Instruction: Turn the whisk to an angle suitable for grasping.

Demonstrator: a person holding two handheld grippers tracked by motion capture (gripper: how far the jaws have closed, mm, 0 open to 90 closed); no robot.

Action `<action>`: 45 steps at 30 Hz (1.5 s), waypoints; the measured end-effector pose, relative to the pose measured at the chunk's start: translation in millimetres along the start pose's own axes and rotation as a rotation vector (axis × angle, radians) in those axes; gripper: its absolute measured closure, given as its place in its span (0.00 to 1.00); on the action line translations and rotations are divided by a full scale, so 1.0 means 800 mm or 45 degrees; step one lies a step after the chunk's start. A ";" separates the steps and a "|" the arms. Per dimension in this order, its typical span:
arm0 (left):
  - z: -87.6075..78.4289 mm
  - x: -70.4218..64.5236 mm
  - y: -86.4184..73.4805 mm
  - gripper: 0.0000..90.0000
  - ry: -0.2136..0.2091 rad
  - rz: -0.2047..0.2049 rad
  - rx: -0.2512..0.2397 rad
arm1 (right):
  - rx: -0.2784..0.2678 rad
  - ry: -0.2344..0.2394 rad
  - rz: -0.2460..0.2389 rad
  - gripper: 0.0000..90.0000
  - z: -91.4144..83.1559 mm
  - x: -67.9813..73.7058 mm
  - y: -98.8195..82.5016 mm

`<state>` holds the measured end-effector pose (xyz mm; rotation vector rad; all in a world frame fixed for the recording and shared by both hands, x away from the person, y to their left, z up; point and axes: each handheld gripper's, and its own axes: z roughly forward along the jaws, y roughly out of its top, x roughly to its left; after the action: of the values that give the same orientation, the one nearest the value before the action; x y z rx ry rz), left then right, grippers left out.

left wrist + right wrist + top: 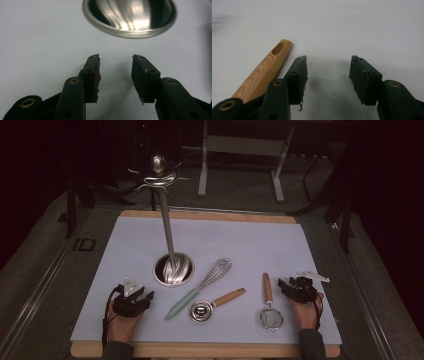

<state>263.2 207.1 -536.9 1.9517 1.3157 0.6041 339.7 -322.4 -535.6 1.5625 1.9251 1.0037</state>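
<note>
Looks like the very start of a hang-the-utensils job: both grippers sit low on the white mat and nothing is picked up yet. The right gripper (pixel 289 284) is parked just beside the small strainer (pixel 270 308), and in the right gripper view its jaws stand apart with bare mat between them while the strainer's wooden handle (pixel 263 72) lies just outside the left jaw, not in the gap. So the next move, I'd guess, calls for sliding sideways until that handle sits between the pads, then squeezing, and the slot near the handle's end is probably what goes over a hook on the rack (pixel 159 176). The left gripper (pixel 141 296) is wide apart too and holds nothing, pointing at the stand's round steel base (pixel 130 17). That base is dished like a bowl, and apart from the pole rising out of it, it seems to have nothing in it, though glare makes it hard to be sure. The whisk (pixel 202 287) and the measuring cup (pixel 201 310) lie between the two hands, untouched.
</note>
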 end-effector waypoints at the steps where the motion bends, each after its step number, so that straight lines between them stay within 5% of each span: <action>1: -0.003 -0.003 0.001 0.67 -0.004 0.019 -0.007 | -0.006 0.000 -0.006 0.53 0.000 0.000 0.000; 4: -0.012 -0.014 0.002 0.67 -0.040 0.079 -0.032 | 0.007 0.007 -0.021 0.51 0.001 0.001 0.000; 9: -0.027 -0.025 0.001 0.73 -0.114 0.071 -0.073 | 0.034 0.015 -0.033 0.48 0.004 0.001 0.001; 16: -0.045 -0.043 0.000 0.98 -0.230 0.099 -0.117 | 0.033 0.043 -0.005 0.47 0.003 -0.002 0.001; 22: -0.055 -0.065 -0.008 1.00 -0.275 0.152 -0.088 | 0.035 0.041 -0.016 0.46 0.004 -0.001 0.001; 28: -0.056 -0.089 -0.018 1.00 -0.385 0.157 -0.063 | 0.037 0.040 -0.021 0.45 0.004 0.000 0.001; 31: -0.049 -0.106 -0.022 1.00 -0.377 0.224 0.016 | 0.036 0.040 -0.020 0.45 0.004 0.000 0.001; 36: -0.038 -0.107 -0.024 1.00 -0.371 0.205 0.108 | 0.039 0.034 -0.029 0.45 0.004 0.001 0.001; 45: -0.033 -0.099 -0.022 1.00 -0.270 0.218 0.134 | 0.041 0.028 -0.035 0.45 0.005 0.002 0.001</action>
<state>204.2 145.2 -532.9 2.1647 1.0763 0.4016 342.3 -319.9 -537.4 1.5442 1.9820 0.9869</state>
